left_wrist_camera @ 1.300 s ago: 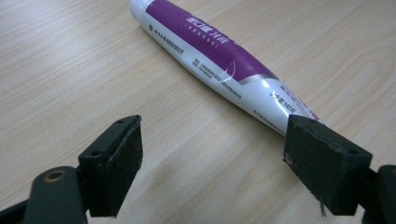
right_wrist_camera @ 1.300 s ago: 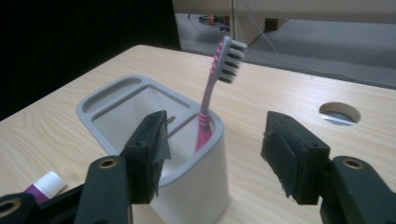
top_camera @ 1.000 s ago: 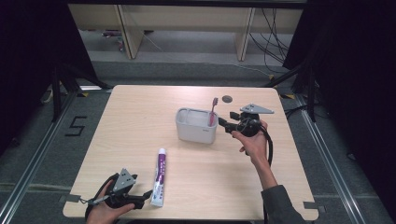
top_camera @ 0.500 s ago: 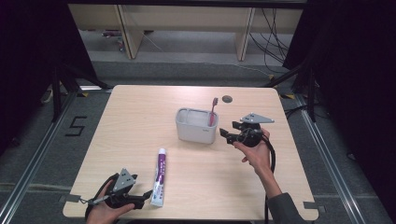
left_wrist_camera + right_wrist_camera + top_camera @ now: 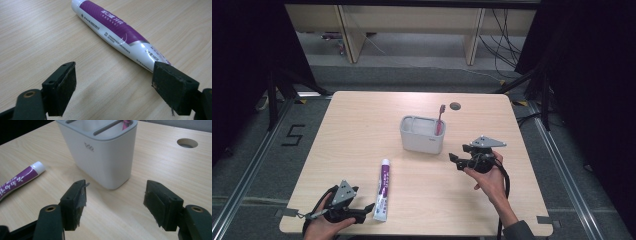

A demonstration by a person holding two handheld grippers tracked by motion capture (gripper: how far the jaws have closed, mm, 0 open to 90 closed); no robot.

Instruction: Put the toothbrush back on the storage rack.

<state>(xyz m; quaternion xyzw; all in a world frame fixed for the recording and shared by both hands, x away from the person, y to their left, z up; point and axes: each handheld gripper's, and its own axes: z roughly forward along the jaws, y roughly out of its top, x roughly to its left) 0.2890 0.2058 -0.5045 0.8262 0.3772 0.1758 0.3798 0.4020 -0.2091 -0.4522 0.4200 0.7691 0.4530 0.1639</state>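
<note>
Pale wooden worktop (image 5: 362,130), round hole (image 5: 455,106) near the far edge. White holder (image 5: 422,135) stands mid-worktop. Purple-and-white toothpaste tube (image 5: 383,190) lies flat nearer.

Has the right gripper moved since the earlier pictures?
Yes. The right gripper has drawn back from the holder toward the table's near edge, jaws open and empty, just opened wider.

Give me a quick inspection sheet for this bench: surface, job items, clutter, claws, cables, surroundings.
Surface: light wooden table, round cable hole near the far edge.
Job's things: white holder with a pink toothbrush upright in it; purple and white toothpaste tube lying flat on the table.
Clutter: nothing seen.
Grippers: left claw open, low beside the tube's crimped end; right claw open, empty, facing the holder.
Cables: black cable trails from the right claw; loose wires on the floor beyond the table.
Surroundings: dark curtains, floor rails, a "5" marked on the floor.
</note>
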